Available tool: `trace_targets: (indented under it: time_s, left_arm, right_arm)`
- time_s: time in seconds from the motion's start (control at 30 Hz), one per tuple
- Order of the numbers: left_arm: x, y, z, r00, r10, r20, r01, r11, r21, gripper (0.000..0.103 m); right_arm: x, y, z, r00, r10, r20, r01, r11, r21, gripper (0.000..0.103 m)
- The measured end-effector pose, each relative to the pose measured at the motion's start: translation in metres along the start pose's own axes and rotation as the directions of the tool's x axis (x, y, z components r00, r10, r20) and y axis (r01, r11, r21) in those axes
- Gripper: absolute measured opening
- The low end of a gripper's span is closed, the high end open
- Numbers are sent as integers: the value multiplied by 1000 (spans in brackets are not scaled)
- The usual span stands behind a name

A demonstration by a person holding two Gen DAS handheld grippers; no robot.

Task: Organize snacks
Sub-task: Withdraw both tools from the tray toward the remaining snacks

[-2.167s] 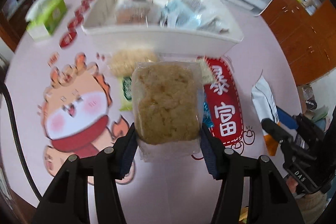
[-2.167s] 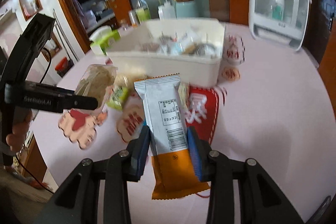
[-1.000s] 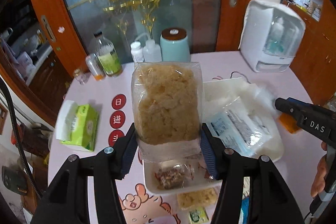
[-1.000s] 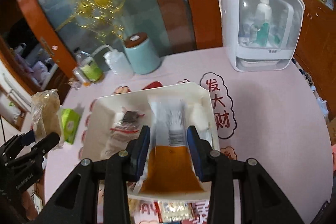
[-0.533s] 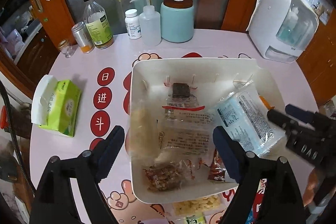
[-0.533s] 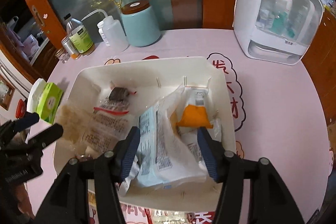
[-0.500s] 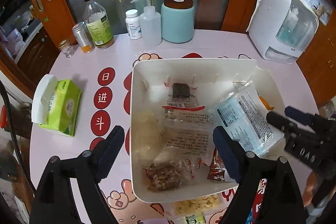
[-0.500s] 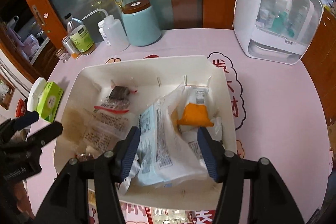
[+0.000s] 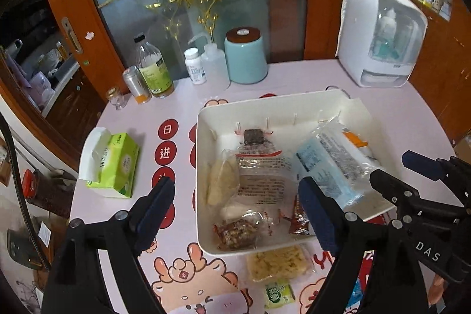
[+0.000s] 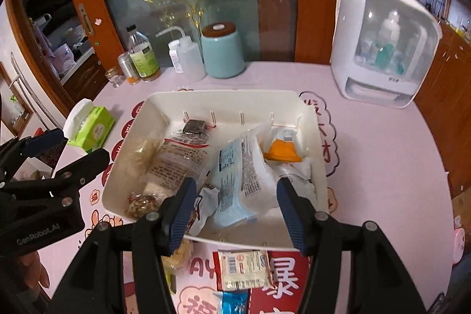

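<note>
A white bin [image 9: 265,105] [image 10: 223,96] on the pink table holds several snack packs. The clear pack of beige crisp [image 9: 222,181] [image 10: 141,156] lies at its left side. The white and orange pack [image 10: 282,150] [image 9: 354,139] lies at its right, beside a blue and white pack [image 10: 240,178] [image 9: 326,164]. My left gripper [image 9: 235,214] is open and empty above the bin's near left. My right gripper [image 10: 235,211] is open and empty above the bin's near edge. Loose snacks lie in front of the bin: a yellow pack [image 9: 278,262] and a red-edged pack [image 10: 243,270].
A green tissue pack [image 9: 114,164] lies left of the bin. Bottles [image 9: 151,69] and a teal canister [image 9: 245,55] stand at the back. A white dispenser box [image 9: 379,40] stands at the back right. A small green sachet [image 9: 278,290] and a blue pack [image 10: 234,302] lie near the front.
Both grippers carried their packs over the bin, opened and dropped them in. Both have since drawn back slightly, open and empty.
</note>
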State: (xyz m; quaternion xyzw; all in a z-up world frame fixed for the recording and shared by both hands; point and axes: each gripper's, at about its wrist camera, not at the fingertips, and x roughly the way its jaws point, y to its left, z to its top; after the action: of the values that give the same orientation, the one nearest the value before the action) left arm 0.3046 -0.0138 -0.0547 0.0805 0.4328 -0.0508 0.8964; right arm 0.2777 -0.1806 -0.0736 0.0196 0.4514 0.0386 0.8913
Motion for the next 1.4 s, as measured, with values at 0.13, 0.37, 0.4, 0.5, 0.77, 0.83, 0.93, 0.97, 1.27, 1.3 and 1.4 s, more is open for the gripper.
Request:
trace_targets:
  time_s: [0.13,0.37,0.4,0.5,0.77,0.83,0.93,0.97,1.27,1.3,1.4]
  left_arm:
    - [-25,-2,-8,1000,-18,20,19,999,-31,85]
    - [-70,-1,-31,996,-46,75,53,993,-101,85]
    - [-75,-1,-35,995,-55,81,64,991,-115,85]
    - [-84,1,-46,996,-66,67,75,987,-140,85]
    - [-101,-3,-78,999,-30,16,31,996,-89,83]
    - [-104,-7,-86,1000,-3,7,3,998,-57,75]
    - [-107,-6,-97,1000,-10,5,10,999,-53,75]
    - [-106,-5,-99,1000,-16,-3,16,998,-58,75]
    - [-79,0,-134,995,-38,-92,34,999,-40,75]
    - [-72,0,-139,993,-40,-112,36,998,-42,75]
    - [-51,-1,-151,986,-57,-159,50,998,-49,75]
  right_arm:
    - [-26,-1,-7,999,-10,43,11,1000,-4,58]
    - [-64,-4,-25,995,-10,96,12,1000,-20,58]
    - [-69,-5,-28,995,-10,101,13,1000,-24,58]
    - [-82,-6,-38,993,-6,117,9,1000,-24,58]
    - [-107,-11,-65,989,1,145,4,999,-38,58]
    - [-110,-12,-74,989,-3,147,10,999,-46,58]
    - [-111,-14,-84,990,-2,139,8,999,-45,58]
    - [-109,-15,-88,992,4,129,2,999,-46,58]
    - [-71,-18,-127,1000,28,-7,-29,999,-39,58]
    - [-65,-18,-133,999,34,-24,-35,999,-39,58]
    - [-47,-15,-147,997,31,-69,-33,999,-34,58]
